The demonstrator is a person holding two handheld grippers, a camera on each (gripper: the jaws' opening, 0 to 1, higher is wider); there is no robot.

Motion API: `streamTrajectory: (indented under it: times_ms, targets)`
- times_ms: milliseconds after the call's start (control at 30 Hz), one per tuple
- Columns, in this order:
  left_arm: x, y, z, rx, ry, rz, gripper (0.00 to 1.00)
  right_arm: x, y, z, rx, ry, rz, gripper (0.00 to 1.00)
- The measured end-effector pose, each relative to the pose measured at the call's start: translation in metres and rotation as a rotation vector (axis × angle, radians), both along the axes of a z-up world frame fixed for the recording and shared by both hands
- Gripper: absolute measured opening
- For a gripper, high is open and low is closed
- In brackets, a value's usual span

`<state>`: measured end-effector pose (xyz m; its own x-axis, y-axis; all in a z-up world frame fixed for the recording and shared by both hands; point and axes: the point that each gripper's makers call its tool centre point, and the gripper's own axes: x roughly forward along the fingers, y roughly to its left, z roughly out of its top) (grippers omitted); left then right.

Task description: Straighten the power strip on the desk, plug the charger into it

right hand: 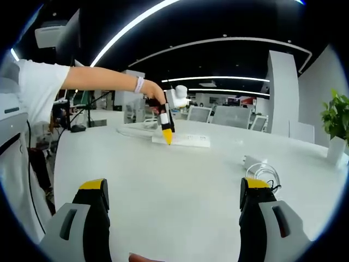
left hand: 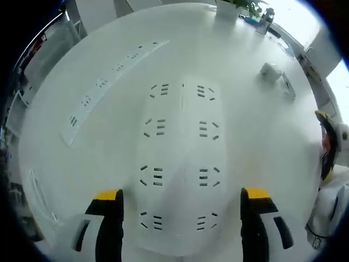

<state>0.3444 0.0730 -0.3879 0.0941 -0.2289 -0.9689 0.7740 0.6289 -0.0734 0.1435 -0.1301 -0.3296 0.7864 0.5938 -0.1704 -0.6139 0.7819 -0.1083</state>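
The white power strip (left hand: pixel 180 164) lies flat on the white desk (left hand: pixel 256 136), right under the left gripper (left hand: pixel 181 197), whose yellow-tipped jaws stand spread on either side of it without touching. The charger (right hand: pixel 252 161) with its coiled cable (right hand: pixel 265 173) rests on the desk beyond the right gripper (right hand: pixel 175 188), whose jaws hang wide apart over bare desk. A second strip (left hand: pixel 106 82) lies off to the left, and a potted plant (right hand: pixel 337 123) stands at the far edge.
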Motion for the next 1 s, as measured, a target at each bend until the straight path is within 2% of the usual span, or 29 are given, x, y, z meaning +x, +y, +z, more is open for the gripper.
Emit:
streamTrajectory:
  times_ms: [500,767,867,1000]
  targets:
    - [0.015,0.005,0.001,0.019,-0.020,0.034,0.76,0.000,-0.002,-0.002,0.002,0.004,-0.005,1.00]
    - [0.021,0.004,0.002,0.029,-0.018,0.034,0.73,-0.001,-0.002,-0.002,0.004,0.004,-0.006,1.00]
    - [0.022,0.003,0.003,0.034,-0.013,0.023,0.68,-0.001,-0.002,-0.002,0.003,0.005,-0.005,1.00]
    - [0.026,0.003,0.004,0.042,-0.010,0.014,0.67,-0.002,-0.002,-0.002,0.004,0.003,-0.004,1.00]
